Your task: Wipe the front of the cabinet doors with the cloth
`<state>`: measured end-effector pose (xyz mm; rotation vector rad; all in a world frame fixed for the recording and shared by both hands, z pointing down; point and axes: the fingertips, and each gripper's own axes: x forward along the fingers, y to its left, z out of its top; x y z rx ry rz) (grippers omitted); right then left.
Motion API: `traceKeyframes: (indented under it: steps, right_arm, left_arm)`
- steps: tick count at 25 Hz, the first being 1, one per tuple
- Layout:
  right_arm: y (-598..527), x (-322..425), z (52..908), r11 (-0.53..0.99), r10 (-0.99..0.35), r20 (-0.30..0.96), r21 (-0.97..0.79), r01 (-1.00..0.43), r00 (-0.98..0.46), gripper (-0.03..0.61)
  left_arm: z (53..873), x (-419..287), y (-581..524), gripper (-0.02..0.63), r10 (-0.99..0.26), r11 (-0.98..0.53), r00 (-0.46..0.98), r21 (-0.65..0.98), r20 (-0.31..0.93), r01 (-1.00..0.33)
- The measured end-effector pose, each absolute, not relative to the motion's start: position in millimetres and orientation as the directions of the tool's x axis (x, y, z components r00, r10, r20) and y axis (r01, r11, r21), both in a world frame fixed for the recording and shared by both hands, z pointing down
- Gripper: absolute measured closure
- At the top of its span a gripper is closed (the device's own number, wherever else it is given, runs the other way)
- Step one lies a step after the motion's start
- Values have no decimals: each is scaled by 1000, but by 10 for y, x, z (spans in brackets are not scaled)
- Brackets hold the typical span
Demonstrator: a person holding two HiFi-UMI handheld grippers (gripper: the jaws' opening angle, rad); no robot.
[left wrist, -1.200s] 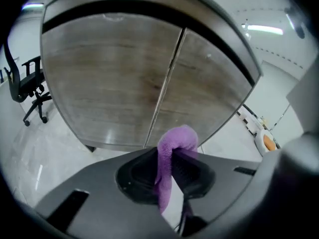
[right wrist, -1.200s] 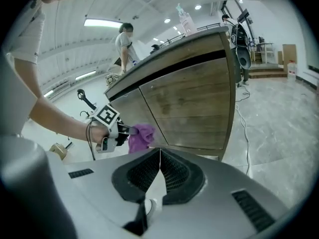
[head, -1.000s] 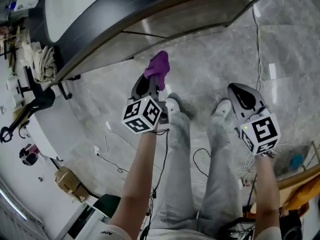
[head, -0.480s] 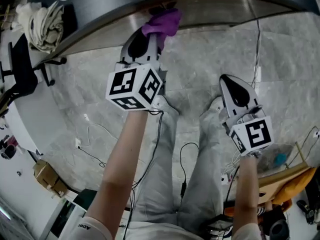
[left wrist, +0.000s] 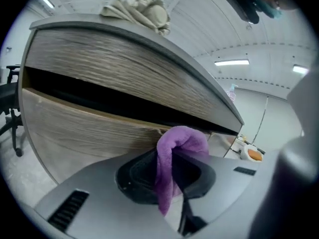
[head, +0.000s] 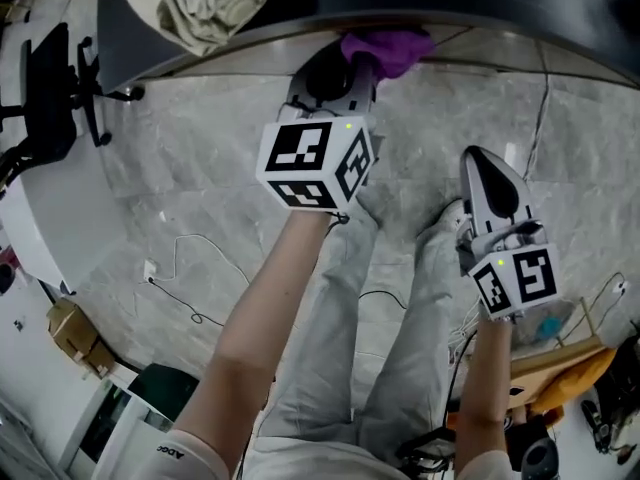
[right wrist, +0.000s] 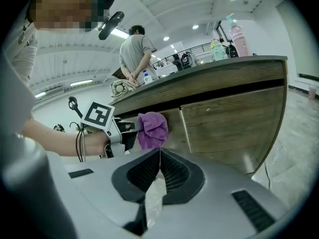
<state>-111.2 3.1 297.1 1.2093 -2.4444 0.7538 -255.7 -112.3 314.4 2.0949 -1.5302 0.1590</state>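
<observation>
Within the last 1 second the left gripper point(head: 352, 66) has carried the purple cloth point(head: 386, 48) up from over the floor to the cabinet, and the cloth now sits against the wooden cabinet door point(left wrist: 94, 128) just under the overhanging edge of the worktop point(head: 520, 3). Its jaws are clamped on the cloth, 1 fold bunched above them and a tail hanging down between them. From the right gripper view, the wad appears to touch the door just left of the seam between 2 door fronts, high up near the dark gap. The right gripper point(head: 482, 165) has stayed low beside the person's legs, jaws closed together with nothing between them (it seems to have no part in this step). I judge that contact has only just been made, so the wiping is at its very start and almost all of the door fronts remain to be covered.
</observation>
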Motion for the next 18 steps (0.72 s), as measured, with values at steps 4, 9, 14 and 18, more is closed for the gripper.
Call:
traceKeyframes:
  steps: [4, 9, 14, 18]
  right_arm:
    - [-64, -1577, 2947, 557, -591, 506, -307, -772, -628, 551]
    - [-27, -2115, 3059, 609, -522, 525, -323, -725, -673, 551]
    - [-13, -2531, 3026, 671, -466, 504, -334, -662, -727, 551]
    - [-47, -2668, 3009, 695, -444, 490, -341, -634, -750, 551]
  left_arm:
    - [3189, -3176, -1123, 555, -863, -155, 293, 336, 411, -929]
    - [3236, -3862, -1000, 555, -875, -106, 228, 289, 428, -951]
    - [3232, -4410, -833, 555, -892, -26, 137, 254, 431, -967]
    - [3225, -4721, -764, 555, -897, 38, 65, 223, 438, -974]
